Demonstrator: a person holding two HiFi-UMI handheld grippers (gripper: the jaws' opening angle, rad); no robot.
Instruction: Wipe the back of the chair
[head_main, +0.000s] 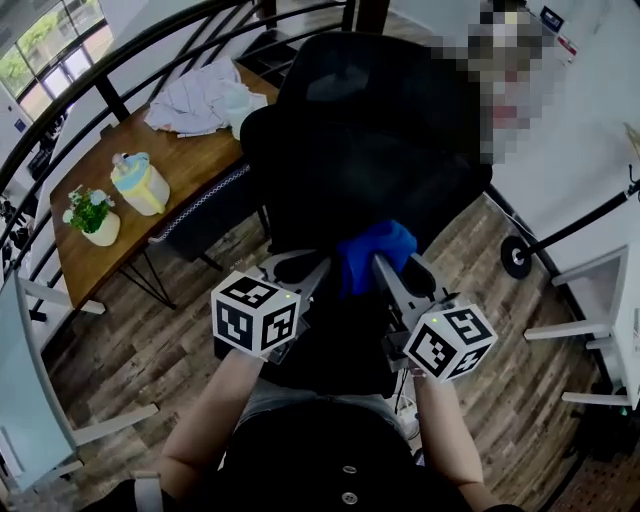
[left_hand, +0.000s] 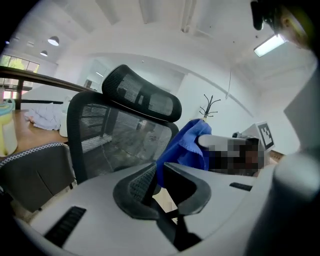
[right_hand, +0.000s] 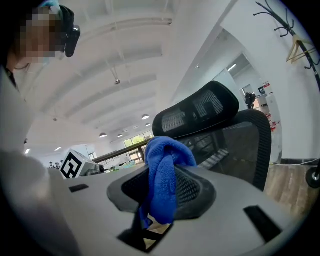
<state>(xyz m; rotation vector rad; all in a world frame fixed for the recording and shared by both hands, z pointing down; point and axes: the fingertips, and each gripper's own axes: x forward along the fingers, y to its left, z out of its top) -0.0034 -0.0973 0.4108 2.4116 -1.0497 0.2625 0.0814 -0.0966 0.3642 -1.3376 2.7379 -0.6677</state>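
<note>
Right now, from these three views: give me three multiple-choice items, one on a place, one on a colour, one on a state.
1. The flower pot stands on: A the wooden table; B the floor; C the chair seat.
2. The cloth is: A white; B blue; C green.
3. The right gripper is: A open and empty; B shut on the cloth; C shut on nothing.

Answers: 1 A, the head view shows the flower pot on the wooden table at left. 2 B, the cloth is blue in all three views. 3 B, the right gripper view shows its jaws pinching the cloth.
</note>
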